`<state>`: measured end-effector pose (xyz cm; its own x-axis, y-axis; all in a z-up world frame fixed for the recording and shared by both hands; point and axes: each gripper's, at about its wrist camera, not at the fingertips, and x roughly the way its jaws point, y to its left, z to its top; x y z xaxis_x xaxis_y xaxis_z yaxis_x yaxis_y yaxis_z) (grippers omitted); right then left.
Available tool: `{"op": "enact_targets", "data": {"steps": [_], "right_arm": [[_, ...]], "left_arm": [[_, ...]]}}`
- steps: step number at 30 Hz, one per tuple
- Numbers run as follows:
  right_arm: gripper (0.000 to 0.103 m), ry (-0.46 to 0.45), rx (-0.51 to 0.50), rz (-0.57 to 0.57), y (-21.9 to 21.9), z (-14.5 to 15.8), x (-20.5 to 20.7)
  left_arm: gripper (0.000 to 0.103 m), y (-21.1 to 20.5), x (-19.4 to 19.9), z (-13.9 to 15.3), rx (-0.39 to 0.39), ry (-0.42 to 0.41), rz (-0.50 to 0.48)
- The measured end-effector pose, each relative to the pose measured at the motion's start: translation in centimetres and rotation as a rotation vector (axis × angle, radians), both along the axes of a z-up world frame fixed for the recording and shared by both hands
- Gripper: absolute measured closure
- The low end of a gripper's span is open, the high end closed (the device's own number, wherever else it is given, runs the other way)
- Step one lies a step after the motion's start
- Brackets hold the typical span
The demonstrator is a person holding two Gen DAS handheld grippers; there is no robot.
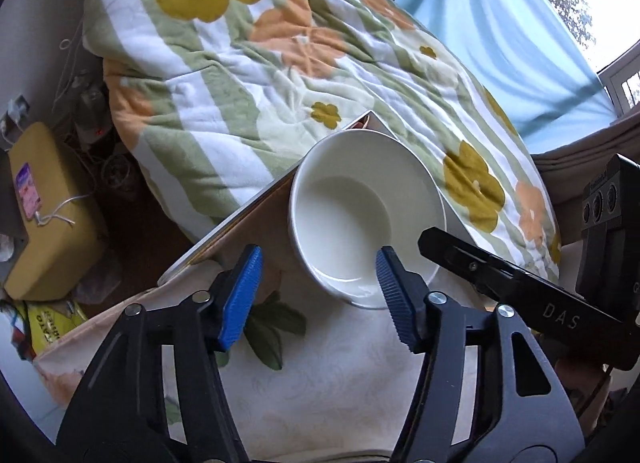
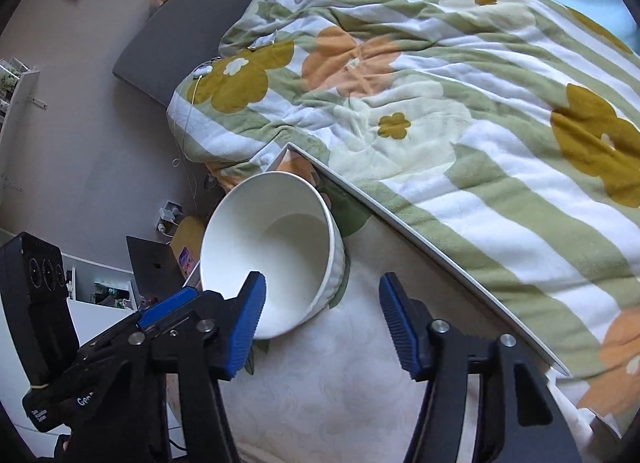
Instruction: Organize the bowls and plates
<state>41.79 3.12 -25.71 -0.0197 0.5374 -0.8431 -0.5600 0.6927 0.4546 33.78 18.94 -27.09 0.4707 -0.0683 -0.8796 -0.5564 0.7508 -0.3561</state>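
Note:
A white bowl (image 1: 360,219) sits on a cloth-covered table near its far corner; it also shows in the right wrist view (image 2: 276,255). My left gripper (image 1: 316,295) is open, its right blue pad at the bowl's near rim, the left pad off to the side over the cloth. My right gripper (image 2: 322,321) is open, its left blue pad against the bowl's near rim, the right pad over the cloth. The right gripper's black finger (image 1: 500,271) shows in the left wrist view, just right of the bowl. No plates are in view.
The table (image 2: 420,231) has a pale edge and a floral cloth (image 1: 320,375). A bed with a flowered quilt (image 1: 248,63) lies right behind it. A yellow box (image 1: 48,215) and cables sit on the floor to the left. A laptop (image 2: 154,267) stands at left.

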Motion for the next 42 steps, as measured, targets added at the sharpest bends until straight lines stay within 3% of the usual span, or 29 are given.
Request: {"op": "enact_targets", "data": {"steps": [3,5,7,8,17,24,32,42], "right_arm": [[0.069,0.007,-0.005,0.013,0.9,-1.1,0.2],[0.071,0.004,-0.01,0.013,1.3,-1.6,0.2],[0.078,-0.002,-0.022,0.009,1.5,-2.0,0.3],[0.082,-0.01,-0.026,0.008,1.5,-2.1,0.2],[0.083,-0.023,-0.017,-0.008,1.0,-2.0,-0.1],[0.083,-0.057,0.018,-0.058,-1.3,0.8,-1.6],[0.083,-0.119,0.034,-0.156,-8.2,7.1,-5.6],[0.083,-0.18,0.047,-0.375,-22.7,13.5,-14.0]], "left_arm": [[0.065,0.5,0.9,-1.2,0.013,0.02,-0.009],[0.076,0.6,1.3,-1.8,0.016,0.034,-0.017],[0.081,0.4,1.6,-2.2,0.021,0.04,-0.033],[0.081,0.4,1.8,-2.3,0.031,0.044,-0.04],[0.081,-0.4,1.9,-1.4,0.091,0.048,-0.073],[0.081,-2.4,0.9,1.9,0.13,0.017,-0.117],[0.081,-9.1,-1.9,8.8,0.173,-0.06,-0.233],[0.081,-22.5,-8.0,15.2,0.17,-0.152,-0.437]]}}
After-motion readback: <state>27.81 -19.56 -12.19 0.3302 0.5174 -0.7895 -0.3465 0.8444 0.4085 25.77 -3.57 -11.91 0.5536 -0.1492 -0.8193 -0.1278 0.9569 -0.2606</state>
